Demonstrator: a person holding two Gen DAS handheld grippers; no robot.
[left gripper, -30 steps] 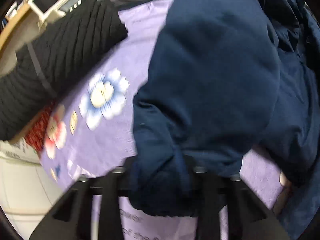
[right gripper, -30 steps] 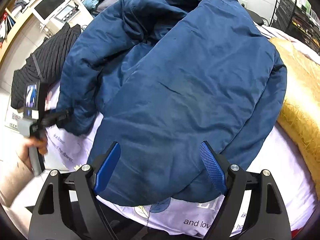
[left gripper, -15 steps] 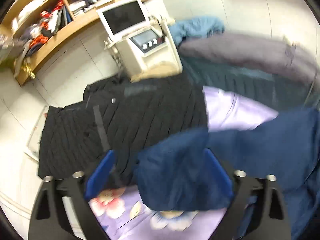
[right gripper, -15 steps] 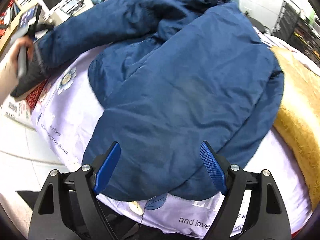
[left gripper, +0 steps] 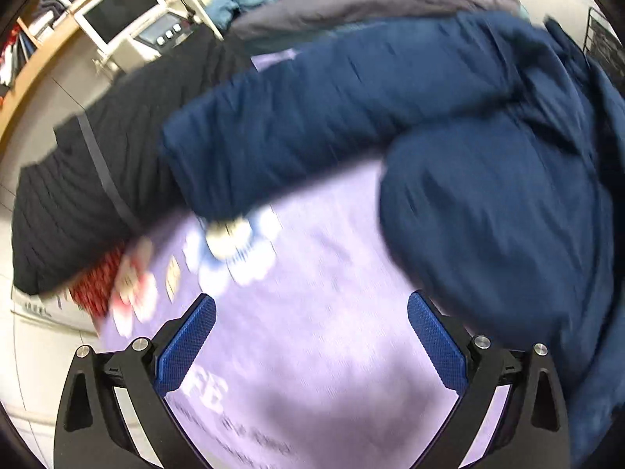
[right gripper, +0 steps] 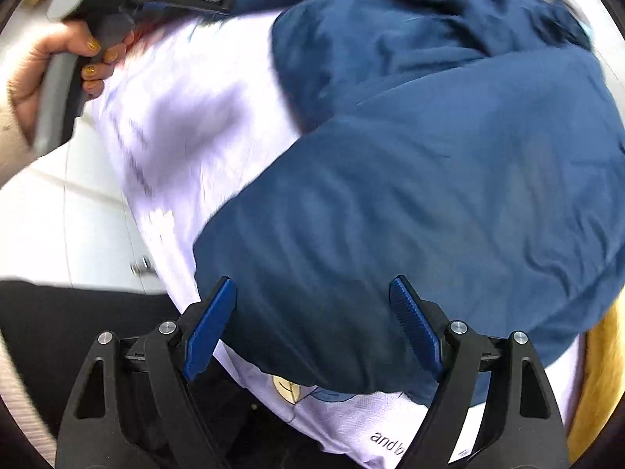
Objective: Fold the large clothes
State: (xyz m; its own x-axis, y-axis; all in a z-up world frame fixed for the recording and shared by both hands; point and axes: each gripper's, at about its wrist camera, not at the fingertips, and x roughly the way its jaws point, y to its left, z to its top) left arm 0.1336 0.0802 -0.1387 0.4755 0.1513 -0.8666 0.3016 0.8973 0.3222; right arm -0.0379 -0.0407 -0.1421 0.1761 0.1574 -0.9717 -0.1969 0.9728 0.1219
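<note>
Two tongs (left gripper: 310,346) (right gripper: 312,322) gaping, opening left tongs empty, navy jacket (right gripper: 429,195) sprawled

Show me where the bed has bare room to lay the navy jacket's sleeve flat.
Bare lilac sheet lies between the outstretched sleeve, the jacket's body and the near bed edge. Crowded: the black garment at the sleeve's end, the yellow blanket beside the body.

1. Left claw (left gripper: 310,342): jaws opening, spread wide, blue pads (left gripper: 186,346) bare, nothing between them; points steeply downward.
2. Right claw (right gripper: 312,326): jaws apart, pads (right gripper: 416,330) gripping nothing; points steeply downward.
3. Left hand (right gripper: 50,64): fingers wrapped around its claw's grey handle.
</note>
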